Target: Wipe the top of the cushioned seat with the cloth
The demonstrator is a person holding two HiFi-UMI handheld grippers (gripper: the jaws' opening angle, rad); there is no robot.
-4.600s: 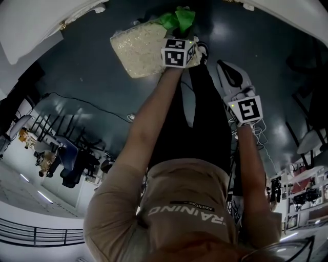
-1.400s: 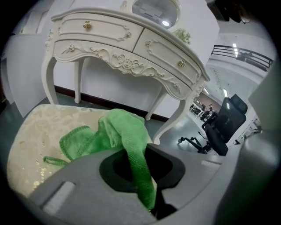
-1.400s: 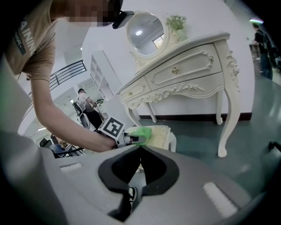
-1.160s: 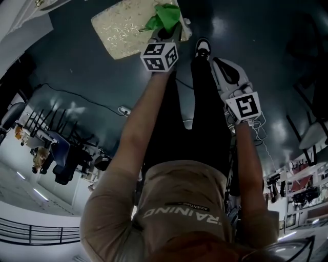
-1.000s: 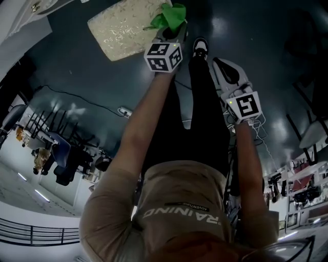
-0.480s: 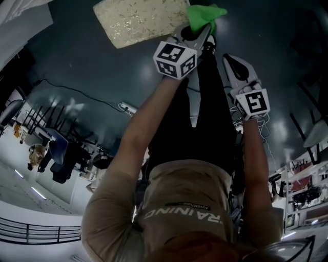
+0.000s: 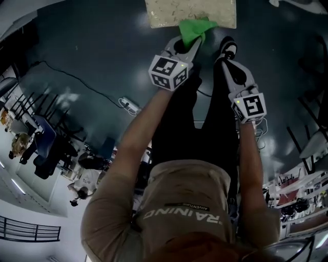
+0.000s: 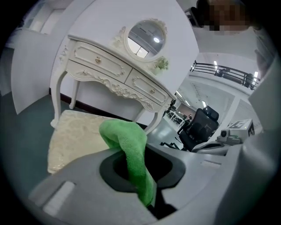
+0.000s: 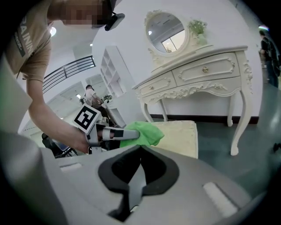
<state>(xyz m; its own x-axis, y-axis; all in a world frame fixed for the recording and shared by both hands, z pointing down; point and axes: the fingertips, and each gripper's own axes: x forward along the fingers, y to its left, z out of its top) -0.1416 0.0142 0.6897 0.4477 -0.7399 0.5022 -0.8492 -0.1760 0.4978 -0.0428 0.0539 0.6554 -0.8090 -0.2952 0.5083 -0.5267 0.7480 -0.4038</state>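
Two tools: left tool [image 7: 188, 42] grips green cloth [image 7: 196, 28] over cushioned seat [image 7: 169, 13]; right tool [image 7: 229, 63] closed, empty; shirt [image 7: 184, 192] reads "RAINING".

Floor: dark blue-grey glossy floor [image 7: 92, 61], which carried pale glints of light.
Wall: plain white wall [image 8: 88, 17].
Furniture: cream-white carved dressing table [image 8: 105, 66] with two drawers and curved legs, set against the wall. An oval framed mirror [image 8: 145, 38] stood on top, with a small green sprig [image 8: 161, 65] beside it.
Tall white open shelf unit [image 9: 112, 70].
Black swivel office chair [image 8: 199, 127], farther back.
White power strip [image 7: 128, 106] with a black cable lay on the floor.
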